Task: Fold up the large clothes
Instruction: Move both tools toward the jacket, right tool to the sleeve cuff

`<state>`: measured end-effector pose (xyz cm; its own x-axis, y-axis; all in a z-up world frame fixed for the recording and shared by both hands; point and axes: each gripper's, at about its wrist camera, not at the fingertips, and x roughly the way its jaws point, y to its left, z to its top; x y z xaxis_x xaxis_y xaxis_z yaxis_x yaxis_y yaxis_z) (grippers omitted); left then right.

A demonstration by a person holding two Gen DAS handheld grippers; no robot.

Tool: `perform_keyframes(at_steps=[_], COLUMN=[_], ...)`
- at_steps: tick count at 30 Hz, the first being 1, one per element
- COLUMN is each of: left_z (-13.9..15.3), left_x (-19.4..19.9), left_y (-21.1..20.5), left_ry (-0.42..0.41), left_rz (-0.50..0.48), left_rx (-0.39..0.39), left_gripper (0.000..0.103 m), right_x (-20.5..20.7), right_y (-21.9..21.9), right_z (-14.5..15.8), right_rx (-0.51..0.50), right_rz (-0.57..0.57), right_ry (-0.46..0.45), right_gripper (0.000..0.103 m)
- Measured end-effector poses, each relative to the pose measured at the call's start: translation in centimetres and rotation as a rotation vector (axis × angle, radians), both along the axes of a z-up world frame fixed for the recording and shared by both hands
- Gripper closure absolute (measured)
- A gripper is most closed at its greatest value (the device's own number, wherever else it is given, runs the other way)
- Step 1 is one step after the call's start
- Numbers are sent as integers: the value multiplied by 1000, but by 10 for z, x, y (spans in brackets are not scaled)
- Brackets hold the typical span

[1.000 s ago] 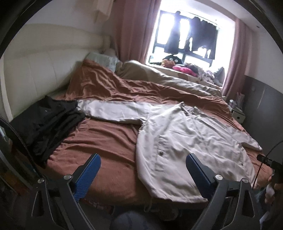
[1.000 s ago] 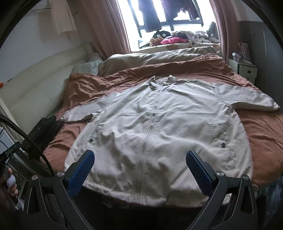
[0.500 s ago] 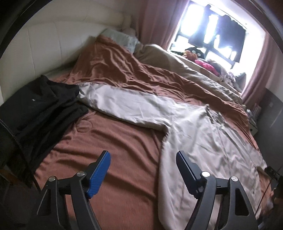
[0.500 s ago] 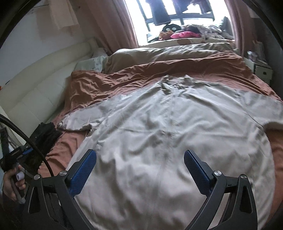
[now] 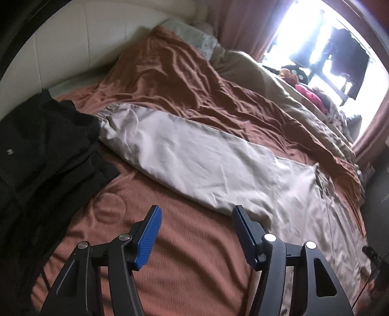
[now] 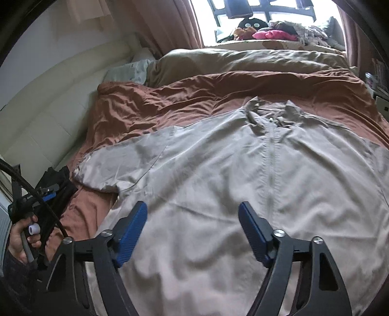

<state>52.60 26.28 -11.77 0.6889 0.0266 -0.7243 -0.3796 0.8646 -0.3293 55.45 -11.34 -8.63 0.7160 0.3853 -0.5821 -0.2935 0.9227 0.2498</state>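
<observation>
Blue ribbed pads line both grippers, and each pair of jaws stands apart with nothing between the pads; both have just been closing partway. Seen from the left wrist, the left gripper (image 5: 195, 215) hangs over bare rust-brown blanket (image 5: 170, 73), its right-hand finger just at the lower edge of the jacket (image 5: 206, 162) sleeve, whether touching cannot be told. That sleeve, pale beige, stretches flat across the bed towards a heap of black clothes (image 5: 41, 150) at the left, its cuff touching the heap. Beyond it the blanket lies crumpled, with a tan duvet (image 5: 255, 73) along the far side and a cream padded headboard (image 5: 85, 43) at the upper left. Seen from the right wrist, the right gripper (image 6: 193, 210) hovers over the jacket (image 6: 243, 182) body, which lies spread face up on the blanket (image 6: 170, 102), zip closed, collar pointing to the window (image 6: 267, 14). Its zip runs just right of the right-hand finger. One sleeve reaches out to the left. At the lower left edge a hand (image 6: 23, 237) grips the other tool's handle. A cluttered sill sits under the bright window, pink curtains (image 6: 170, 24) beside it.
</observation>
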Motion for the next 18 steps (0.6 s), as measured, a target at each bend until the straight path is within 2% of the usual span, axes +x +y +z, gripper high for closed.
perform_keyframes(at_steps=[3,6,11,17,18], left_z=[-16,-33,-65,-97,-98], left_x=[25,43,68,87,90], left_y=[16,32,58,69,70], left_ry=[31,51,95,164,158], left_rz=[25,69,131,187,195], left_rx=[-42,-64,-105,-115,-98], left_gripper=[44,44,44,45,46], right_x=[24,45,75,94,97], right_y=[15,29,45,55,56], right_z=[-4,-10,-24,-38,-40], right_rx=[13,21,22,34,42], right_rz=[20,42,55,48,49], right_ry=[19,42,87,114,120], right_gripper=[31,39,40,40,44])
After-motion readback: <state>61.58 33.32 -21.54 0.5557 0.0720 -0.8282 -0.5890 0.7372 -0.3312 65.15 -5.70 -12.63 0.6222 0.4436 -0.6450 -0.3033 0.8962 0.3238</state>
